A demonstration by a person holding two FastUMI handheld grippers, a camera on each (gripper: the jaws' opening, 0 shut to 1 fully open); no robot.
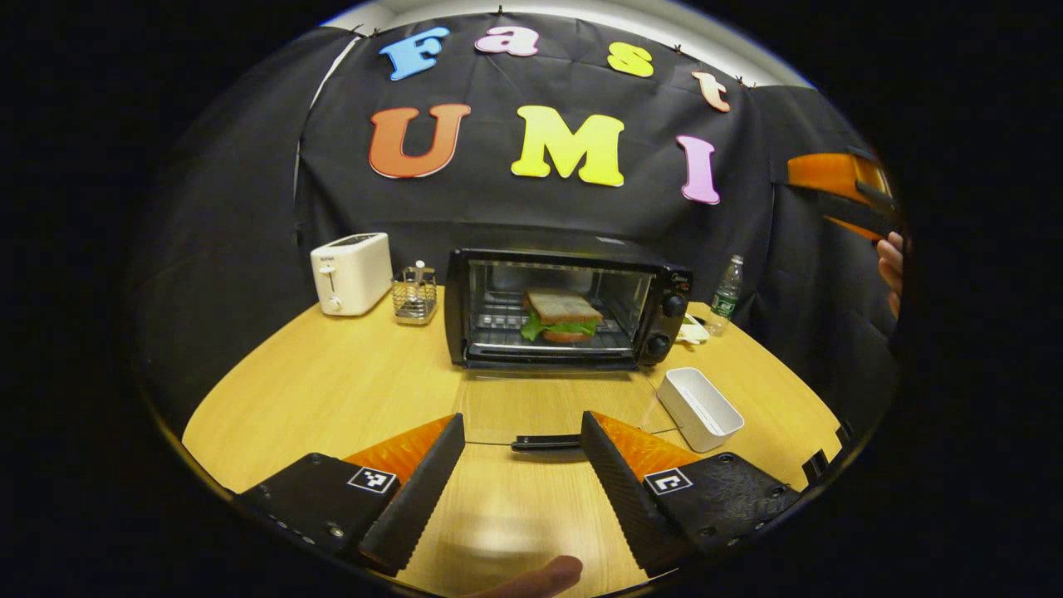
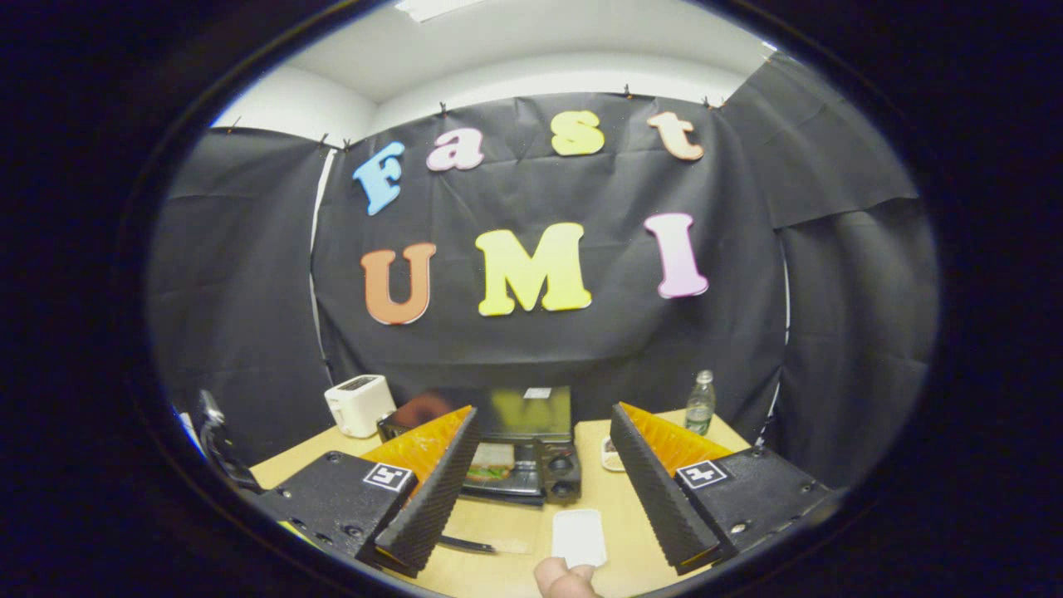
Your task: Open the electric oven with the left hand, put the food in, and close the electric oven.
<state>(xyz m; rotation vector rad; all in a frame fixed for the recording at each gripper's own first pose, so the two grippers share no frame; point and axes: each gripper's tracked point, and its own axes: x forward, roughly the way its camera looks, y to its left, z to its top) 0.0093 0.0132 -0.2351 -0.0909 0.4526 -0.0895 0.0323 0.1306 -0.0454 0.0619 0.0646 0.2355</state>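
Observation:
The black electric oven [image 1: 664, 286] stands at the back of the wooden table with its glass door [image 1: 548, 407] folded down flat toward me. A sandwich [image 1: 563, 316] with green lettuce rests on the rack inside. My left gripper [image 1: 521, 423] is open low over the table, and the door's black handle [image 1: 544, 443] lies just past its fingertips, untouched. My right gripper [image 2: 544, 411] is open and empty, held high above the table and looking down on the oven [image 2: 556, 465] and sandwich [image 2: 492, 461]. In the left gripper view the right gripper [image 1: 839, 191] shows at the upper right in a hand.
An empty white tray [image 1: 702, 407] sits right of the door. A white toaster [image 1: 351, 272] and a wire holder [image 1: 414, 292] stand left of the oven, and a water bottle [image 1: 727, 291] to its right. The black cloth wall hangs close behind.

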